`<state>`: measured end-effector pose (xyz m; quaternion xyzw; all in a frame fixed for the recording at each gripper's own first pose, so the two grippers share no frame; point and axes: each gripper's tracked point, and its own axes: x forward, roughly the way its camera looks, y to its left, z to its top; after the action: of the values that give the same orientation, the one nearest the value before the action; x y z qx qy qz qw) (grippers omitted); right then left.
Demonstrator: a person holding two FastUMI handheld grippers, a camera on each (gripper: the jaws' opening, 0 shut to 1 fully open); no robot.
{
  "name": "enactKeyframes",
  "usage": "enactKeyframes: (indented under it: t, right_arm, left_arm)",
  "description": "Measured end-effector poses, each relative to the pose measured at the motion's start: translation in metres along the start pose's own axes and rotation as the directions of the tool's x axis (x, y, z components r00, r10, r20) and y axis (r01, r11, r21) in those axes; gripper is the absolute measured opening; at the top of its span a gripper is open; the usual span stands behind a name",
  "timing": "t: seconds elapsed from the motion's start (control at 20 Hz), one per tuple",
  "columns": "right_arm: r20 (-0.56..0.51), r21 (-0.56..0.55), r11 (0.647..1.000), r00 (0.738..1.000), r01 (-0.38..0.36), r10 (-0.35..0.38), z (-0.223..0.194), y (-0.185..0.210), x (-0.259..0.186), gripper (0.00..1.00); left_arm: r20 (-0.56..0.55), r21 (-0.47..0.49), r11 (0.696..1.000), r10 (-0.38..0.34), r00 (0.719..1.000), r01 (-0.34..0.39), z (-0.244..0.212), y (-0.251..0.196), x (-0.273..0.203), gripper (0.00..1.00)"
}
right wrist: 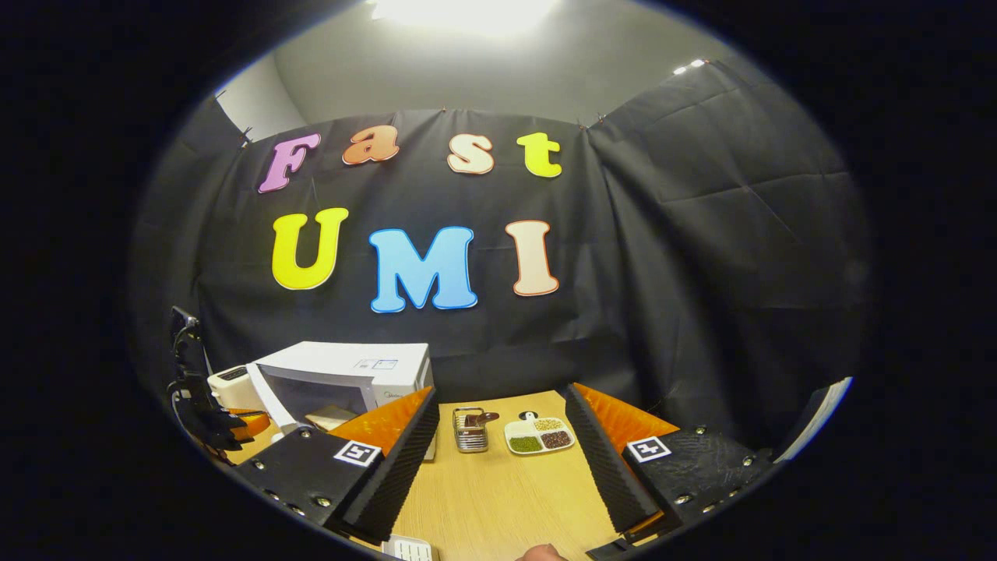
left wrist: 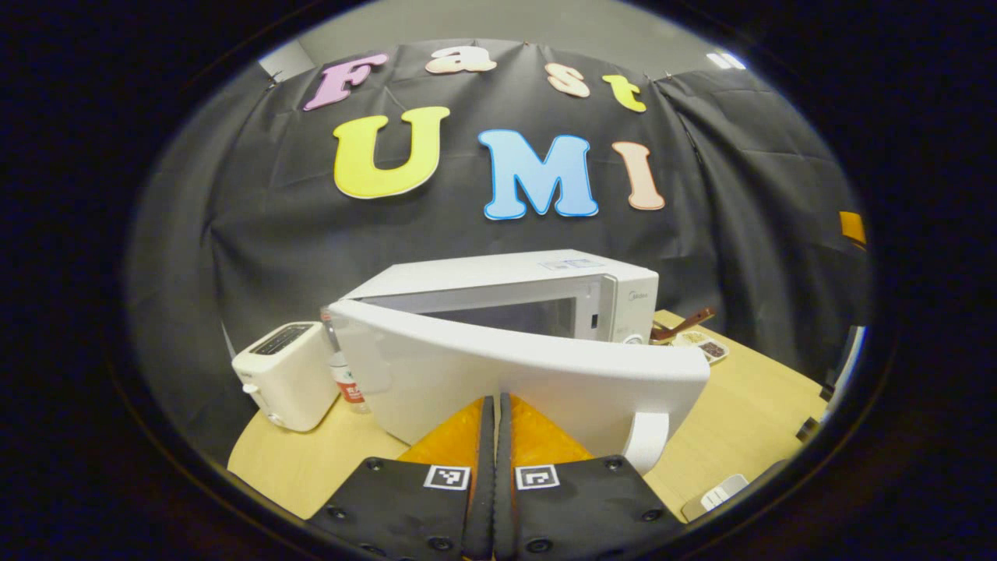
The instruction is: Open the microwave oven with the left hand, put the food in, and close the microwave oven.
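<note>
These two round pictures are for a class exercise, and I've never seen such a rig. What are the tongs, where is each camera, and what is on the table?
A person holds one pair of tongs in each hand; a camera rides on each. In the left gripper view, the left tongs are shut, empty, at the half-open microwave door. Beside the microwave oven stands a toaster. In the right gripper view, the right tongs are open and hold nothing. Beyond them, on the wooden table, lie a divided food dish and a small wire rack.
</note>
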<state>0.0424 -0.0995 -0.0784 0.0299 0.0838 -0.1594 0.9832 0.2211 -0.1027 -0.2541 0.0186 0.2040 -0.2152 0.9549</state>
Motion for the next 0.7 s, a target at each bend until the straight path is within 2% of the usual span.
enactKeyframes:
  t: [0.15, 0.2, 0.25, 0.3, 0.35, 0.7]
  right_arm:
    - [-0.014, -0.016, 0.999, 0.999, 0.031, -0.032, -0.004, 0.000, 0.001, 0.99]
    - [-0.020, -0.015, 0.999, 0.999, 0.040, -0.040, -0.006, 0.000, 0.001, 0.99]
    - [-0.024, -0.017, 0.999, 0.998, 0.049, -0.050, -0.008, 0.000, 0.001, 0.99]
    - [-0.031, -0.021, 0.998, 0.998, 0.060, -0.061, -0.009, 0.000, 0.000, 0.99]
    - [-0.038, -0.023, 0.997, 0.997, 0.068, -0.069, -0.013, -0.001, 0.000, 0.99]
    - [-0.056, -0.022, 0.992, 0.991, 0.123, -0.124, -0.016, -0.005, 0.000, 0.99]
  left_arm:
    - [0.004, 0.005, 0.999, -0.044, 0.999, 0.044, 0.004, -0.012, 0.024, 0.08]
    - [0.006, 0.009, 0.998, -0.056, 0.998, 0.055, 0.006, -0.015, 0.032, 0.02]
    - [0.007, 0.012, 0.998, -0.065, 0.998, 0.065, 0.007, -0.018, 0.042, 0.02]
    - [0.009, 0.010, 0.997, -0.073, 0.997, 0.073, 0.010, -0.020, 0.051, 0.07]
    - [0.012, 0.004, 0.997, -0.079, 0.997, 0.079, 0.012, -0.021, 0.058, 0.08]
    - [0.020, -0.025, 0.997, -0.071, 0.997, 0.071, 0.025, -0.013, 0.110, 0.11]
